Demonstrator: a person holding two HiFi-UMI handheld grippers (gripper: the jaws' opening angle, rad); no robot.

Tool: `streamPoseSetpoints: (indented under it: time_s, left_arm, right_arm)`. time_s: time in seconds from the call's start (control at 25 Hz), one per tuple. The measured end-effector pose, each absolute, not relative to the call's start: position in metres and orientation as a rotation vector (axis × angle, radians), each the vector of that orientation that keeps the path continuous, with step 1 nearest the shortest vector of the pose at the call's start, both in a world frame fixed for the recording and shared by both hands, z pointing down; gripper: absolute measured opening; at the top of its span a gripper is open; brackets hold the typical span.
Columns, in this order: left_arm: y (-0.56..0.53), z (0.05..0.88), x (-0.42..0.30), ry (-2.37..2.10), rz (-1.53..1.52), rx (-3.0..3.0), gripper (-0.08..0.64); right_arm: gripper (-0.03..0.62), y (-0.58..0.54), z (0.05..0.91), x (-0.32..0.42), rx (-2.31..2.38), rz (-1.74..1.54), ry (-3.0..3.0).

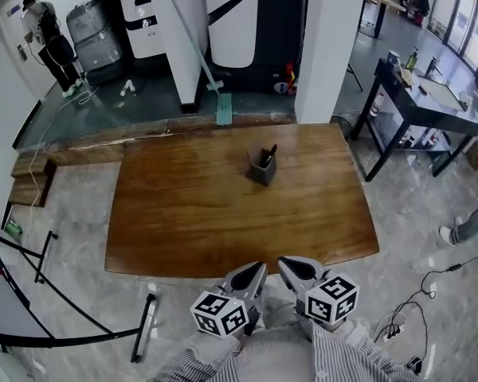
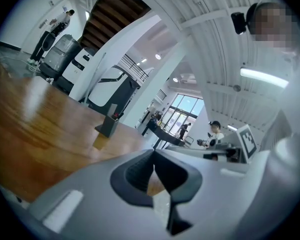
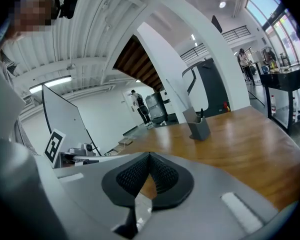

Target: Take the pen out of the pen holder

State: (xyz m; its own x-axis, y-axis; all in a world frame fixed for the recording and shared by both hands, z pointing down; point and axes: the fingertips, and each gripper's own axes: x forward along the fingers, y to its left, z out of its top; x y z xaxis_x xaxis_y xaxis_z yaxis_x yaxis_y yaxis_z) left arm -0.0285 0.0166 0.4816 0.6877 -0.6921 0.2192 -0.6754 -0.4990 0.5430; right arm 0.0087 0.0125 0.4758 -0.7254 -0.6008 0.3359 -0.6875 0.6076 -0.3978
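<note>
One grey pen holder (image 1: 262,169) on the wooden tabletop (image 1: 183,213), toward its far side, with one dark pen (image 1: 269,154) leaning inside it. Two grippers, left gripper (image 1: 249,276) and right gripper (image 1: 297,270), side by side just off the near edge, aimed toward the pen holder and slightly downward, well apart from it. Both pressed together at the tips, pinching nothing.
</note>
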Motion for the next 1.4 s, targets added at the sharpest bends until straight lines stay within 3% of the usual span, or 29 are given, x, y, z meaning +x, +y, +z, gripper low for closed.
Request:
streamPoseSetpoints:
  time_s: [0.6, 1.4]
  left_arm:
    - [-0.102, 0.483, 0.006, -0.94, -0.115, 2.264, 0.008]
    - [-0.146, 0.482, -0.001, -0.994, -0.031, 2.28, 0.008]
  right_arm:
    - [0.0, -0.107, 0.468, 0.029, 0.975, 0.741, -2.691]
    - [-0.002, -0.157, 0.474, 0.021, 1.003, 0.807, -2.688]
